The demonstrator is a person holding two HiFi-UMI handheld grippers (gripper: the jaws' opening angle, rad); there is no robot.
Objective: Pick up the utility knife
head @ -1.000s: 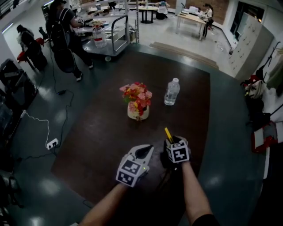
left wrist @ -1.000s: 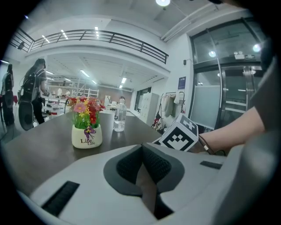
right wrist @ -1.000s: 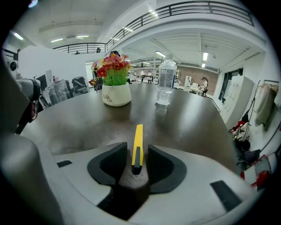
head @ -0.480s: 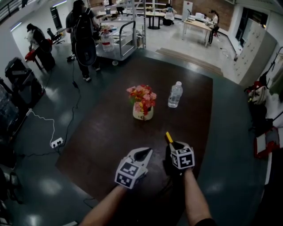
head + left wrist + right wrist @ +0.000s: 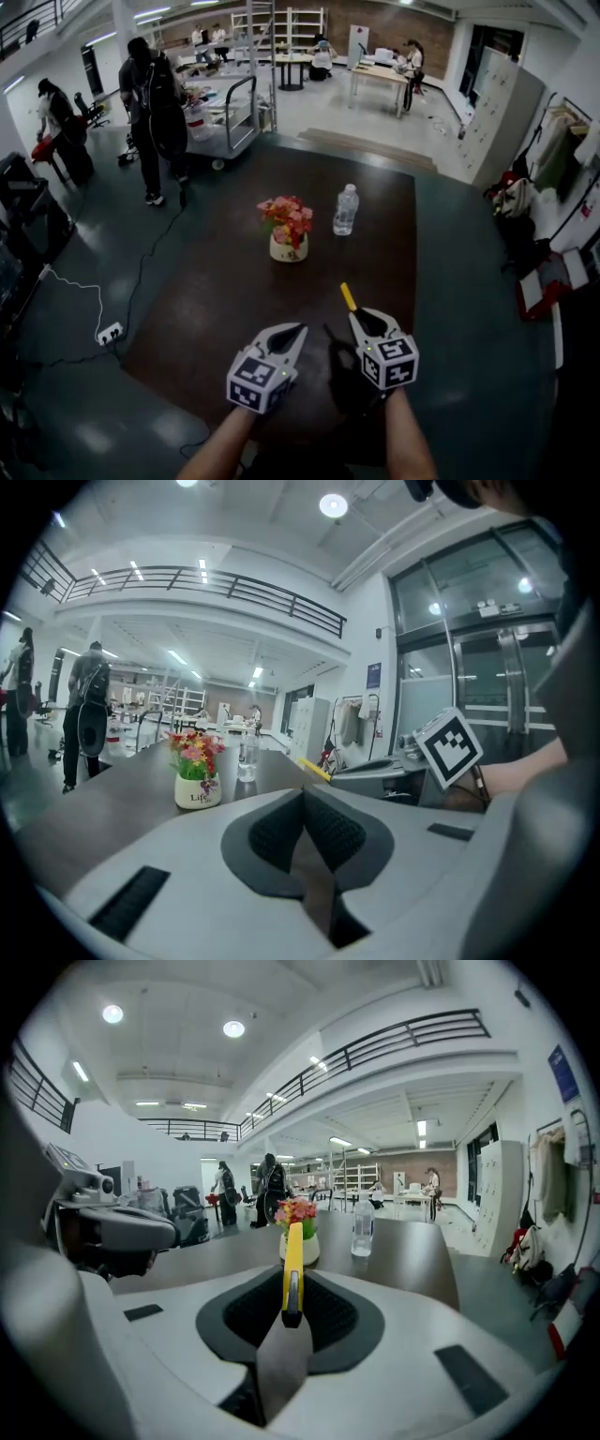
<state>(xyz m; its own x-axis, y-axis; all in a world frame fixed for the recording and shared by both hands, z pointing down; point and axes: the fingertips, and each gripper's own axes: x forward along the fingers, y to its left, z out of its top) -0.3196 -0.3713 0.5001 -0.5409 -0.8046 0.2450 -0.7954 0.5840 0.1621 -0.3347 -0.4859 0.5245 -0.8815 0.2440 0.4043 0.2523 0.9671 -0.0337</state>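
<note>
The fingers (image 5: 333,1314) of the right gripper (image 5: 359,319) are clenched on the utility knife (image 5: 292,1258). They pinch its dark rear end, and the yellow body stands out past the tips. In the head view it points toward 11 o'clock. The fingers (image 5: 267,834) of the left gripper (image 5: 294,331) are pressed together with nothing between them. That gripper hangs at about 8 o'clock of the right one, just beside it.

Further out, the knife appears to be clear of the dark worktop (image 5: 225,281), with no part of it resting on the surface, as far as we can tell. A flower pot (image 5: 288,230) stands at 11 o'clock of the knife and a water bottle (image 5: 346,210) at 12 o'clock, both well apart from it.

We judge that the grasp is made and the lift is the step in hand, so the pick-up is nearly done. The next move calls for a firm, steady pinch, since the grip is at one end and the long body could swing. We would carry it level and away from the pot and bottle, with the left gripper kept aside.
</note>
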